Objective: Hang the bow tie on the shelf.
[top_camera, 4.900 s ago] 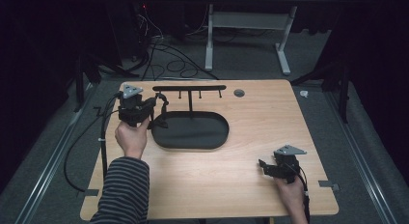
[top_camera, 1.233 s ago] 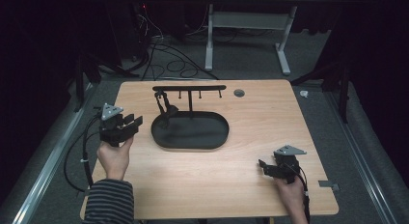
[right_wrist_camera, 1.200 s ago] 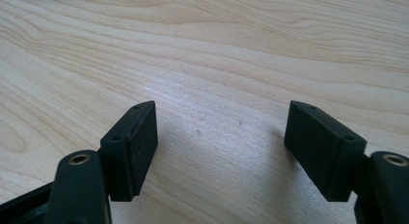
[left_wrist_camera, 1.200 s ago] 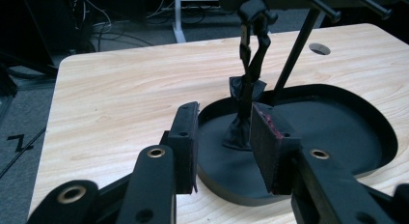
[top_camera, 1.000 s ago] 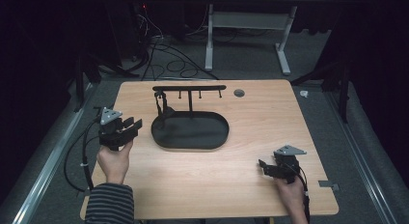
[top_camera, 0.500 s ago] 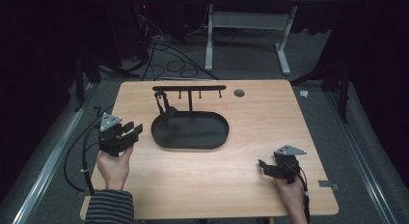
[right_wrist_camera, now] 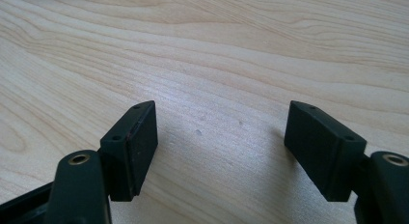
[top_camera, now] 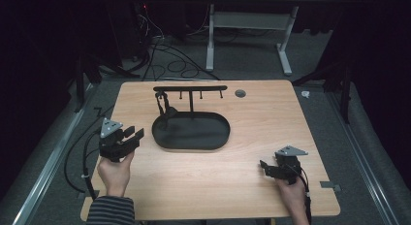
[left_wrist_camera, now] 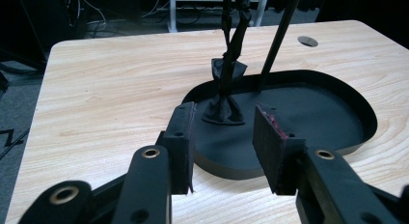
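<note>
The left gripper (top_camera: 127, 138) sits just left of the black tray (top_camera: 191, 131), jaws released and empty, aimed at the dark strap (left_wrist_camera: 228, 84) hanging from the rack (top_camera: 190, 88) into the tray. The right gripper (top_camera: 271, 168) rests well right of the tray, jaws released. Likely step: approach; next, closing on the strap. The wooden tabletop (top_camera: 252, 118) stands in a dark room with floor cables (top_camera: 165, 55).

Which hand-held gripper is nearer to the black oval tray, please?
Left. The left hand-held gripper sits just off the black oval tray's left end; the right hand-held gripper rests farther off, toward the table's front right corner.
</note>
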`<state>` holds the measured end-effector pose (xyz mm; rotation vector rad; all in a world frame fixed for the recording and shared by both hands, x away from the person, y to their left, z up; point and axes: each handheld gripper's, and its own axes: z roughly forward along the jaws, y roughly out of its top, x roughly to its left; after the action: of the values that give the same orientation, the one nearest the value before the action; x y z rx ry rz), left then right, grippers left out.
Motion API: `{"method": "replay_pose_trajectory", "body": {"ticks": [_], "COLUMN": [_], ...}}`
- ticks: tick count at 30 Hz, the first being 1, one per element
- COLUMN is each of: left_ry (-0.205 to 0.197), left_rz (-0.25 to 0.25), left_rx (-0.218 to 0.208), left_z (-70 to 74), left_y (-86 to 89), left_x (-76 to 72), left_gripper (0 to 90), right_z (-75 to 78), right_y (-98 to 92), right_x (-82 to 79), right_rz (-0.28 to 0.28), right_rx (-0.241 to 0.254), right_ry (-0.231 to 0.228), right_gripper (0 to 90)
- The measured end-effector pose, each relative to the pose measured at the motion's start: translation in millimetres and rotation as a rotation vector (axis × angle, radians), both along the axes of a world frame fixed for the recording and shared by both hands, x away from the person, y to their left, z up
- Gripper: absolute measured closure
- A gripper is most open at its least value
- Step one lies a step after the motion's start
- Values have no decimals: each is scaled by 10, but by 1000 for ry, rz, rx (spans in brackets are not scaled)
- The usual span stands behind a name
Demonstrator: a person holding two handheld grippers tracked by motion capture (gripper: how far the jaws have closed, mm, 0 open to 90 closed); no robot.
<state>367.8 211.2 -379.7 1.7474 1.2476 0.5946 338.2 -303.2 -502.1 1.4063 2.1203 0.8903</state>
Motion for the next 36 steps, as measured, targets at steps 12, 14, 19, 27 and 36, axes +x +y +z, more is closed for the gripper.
{"method": "replay_pose_trajectory", "body": {"ticks": [12,14,19,27,36], "left_ry": [4,2,1,3,11], "left_rz": [-8,-5,-6,-13,-24], "left_rx": [-13,-11,-11,-11,-17], "left_z": [-69,-77,-100,-127,-188], "left_y": [-16,-23,-32,-59,-81], "left_x": [-77,-86,-108,-138,-180], "left_gripper": [600,596,594,591,582], "right_z": [0,0,0,0,0], "right_y": [1,1,1,0,1], "right_x": [-2,-1,-1,-1,-1], "right_rz": [-1,0,0,0,0], "right_rx": [0,0,0,-1,-1], "right_ry": [0,0,0,-1,0], "right_gripper": [288,288,288,288,288]}}
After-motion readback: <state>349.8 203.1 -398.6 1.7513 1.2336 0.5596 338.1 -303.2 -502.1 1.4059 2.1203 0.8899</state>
